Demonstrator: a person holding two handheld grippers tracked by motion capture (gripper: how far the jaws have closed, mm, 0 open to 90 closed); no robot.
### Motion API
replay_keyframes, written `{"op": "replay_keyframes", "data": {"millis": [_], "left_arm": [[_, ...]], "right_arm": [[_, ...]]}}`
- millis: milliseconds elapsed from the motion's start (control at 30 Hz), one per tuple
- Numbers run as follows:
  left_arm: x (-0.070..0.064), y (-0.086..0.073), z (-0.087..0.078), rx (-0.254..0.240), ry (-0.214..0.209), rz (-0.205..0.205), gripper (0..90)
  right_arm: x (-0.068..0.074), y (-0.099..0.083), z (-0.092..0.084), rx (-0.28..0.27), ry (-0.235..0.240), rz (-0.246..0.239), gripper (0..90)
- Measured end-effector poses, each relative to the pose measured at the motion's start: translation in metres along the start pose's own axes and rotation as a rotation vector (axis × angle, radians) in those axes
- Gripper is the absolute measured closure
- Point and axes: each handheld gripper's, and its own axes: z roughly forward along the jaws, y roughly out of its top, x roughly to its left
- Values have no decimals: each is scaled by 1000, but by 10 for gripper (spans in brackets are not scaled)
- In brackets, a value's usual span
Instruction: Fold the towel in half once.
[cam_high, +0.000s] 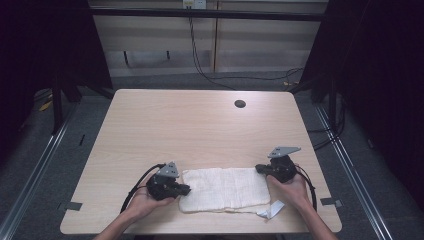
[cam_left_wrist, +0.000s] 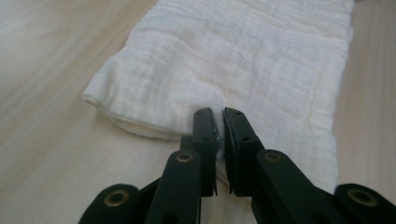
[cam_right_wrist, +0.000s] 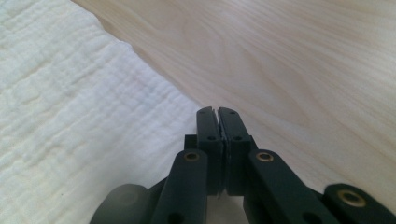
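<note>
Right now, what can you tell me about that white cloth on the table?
The white cloth is soft, crinkled gauze, folded into a long strip of several layers. It lies flat near the table's front edge. The left tool is shut on one end's edge, and the right tool pinches the opposite end.

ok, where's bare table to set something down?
The whole far half of the table is bare, from the folded white cloth to the far edge; mind the round hole at far right. Thin strips run along both side edges. The near edge is crowded: left gripper and right gripper shut on the cloth's two ends, white strip beside.
</note>
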Motion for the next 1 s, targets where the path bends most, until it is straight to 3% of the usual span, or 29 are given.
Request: {"op": "replay_keyframes", "data": {"millis": [133,400,467,567,700,800,967,1000], "left_arm": [[6,9,10,-14,-2,-20,841],[-7,14,16,4,-36,17,841],[-8,15,15,-3,-20,17,825],[-1,14,7,-40,-34,-13,712],[9,17,-10,-94,-49,-40,685],[17,20,-17,-90,-18,-39,664],[33,33,-18,-94,12,-66,623],[36,36,-16,-96,37,-61,615]], "right_arm": [[-8,-2,0,3,-9,12,885],[-28,-12,-13,1,-65,70,885],[-28,-12,-14,-4,-57,62,876],[-25,-7,-23,-69,-64,68,713],[-11,3,-37,-137,-43,62,652],[4,10,-45,-170,1,46,642],[42,24,-42,-145,84,-28,631],[51,27,-39,-138,97,-49,625]]}}
